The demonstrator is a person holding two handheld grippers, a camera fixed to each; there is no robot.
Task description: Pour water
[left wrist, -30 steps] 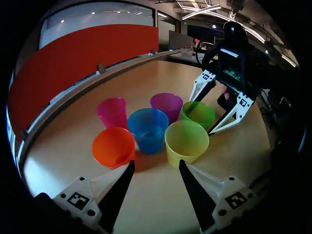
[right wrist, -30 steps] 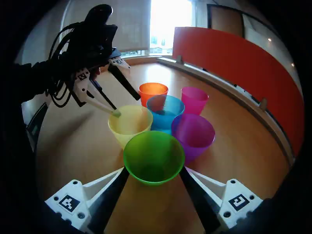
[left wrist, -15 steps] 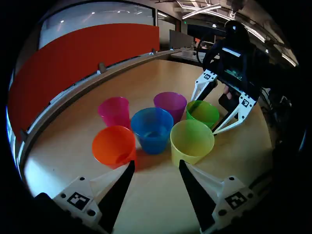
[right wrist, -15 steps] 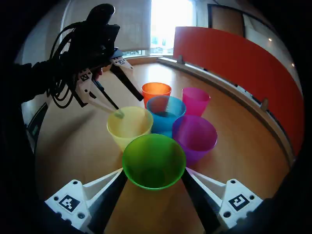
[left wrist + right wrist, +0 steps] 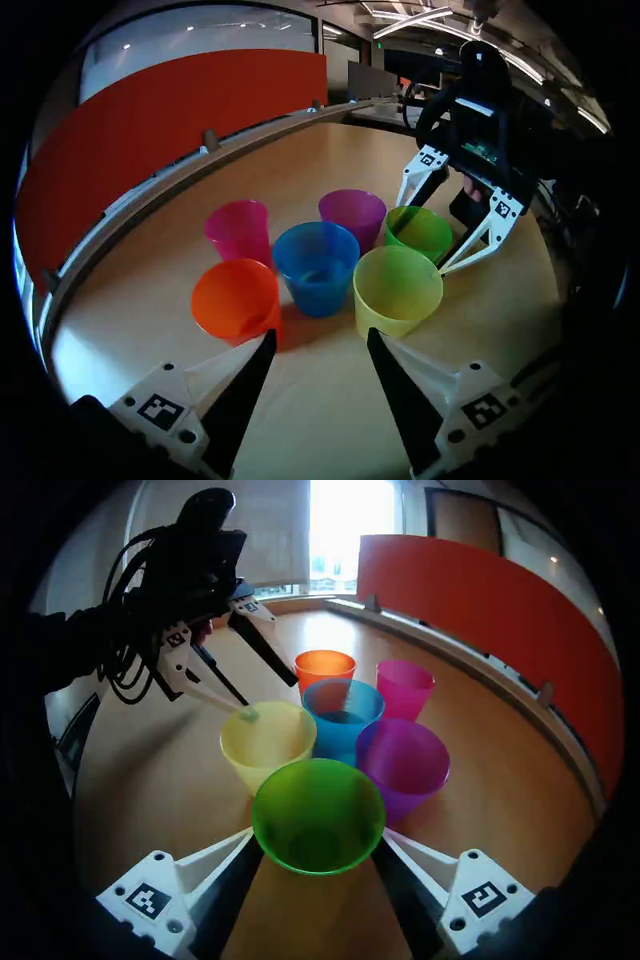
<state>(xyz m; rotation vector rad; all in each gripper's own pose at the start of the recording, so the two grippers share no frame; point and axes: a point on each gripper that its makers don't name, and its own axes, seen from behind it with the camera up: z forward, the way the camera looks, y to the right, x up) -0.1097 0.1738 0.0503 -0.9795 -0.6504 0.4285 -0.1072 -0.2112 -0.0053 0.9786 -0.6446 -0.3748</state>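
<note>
Six plastic cups stand in a cluster on the wooden table (image 5: pixel 320 416): green (image 5: pixel 318 816), yellow (image 5: pixel 268 736), blue (image 5: pixel 342 720), purple (image 5: pixel 402 760), orange (image 5: pixel 324 668) and pink (image 5: pixel 404 686). The blue cup (image 5: pixel 316 268) seems to hold some liquid. My right gripper (image 5: pixel 318 838) is open, its fingers close on either side of the green cup (image 5: pixel 418 232); contact is unclear. It also appears in the left gripper view (image 5: pixel 420 238). My left gripper (image 5: pixel 320 340) is open and empty, just short of the orange (image 5: pixel 234 300) and yellow (image 5: pixel 396 288) cups.
A red partition (image 5: pixel 160 112) on a raised rail runs along the table's far edge. A hand and dark sleeve with cables hold the left gripper (image 5: pixel 272 698) above the yellow cup's rim. Bare tabletop lies on both sides of the cups.
My right gripper has moved closer around the green cup and its fingers have narrowed slightly. The left gripper has drifted a little; the cups stay in place.
</note>
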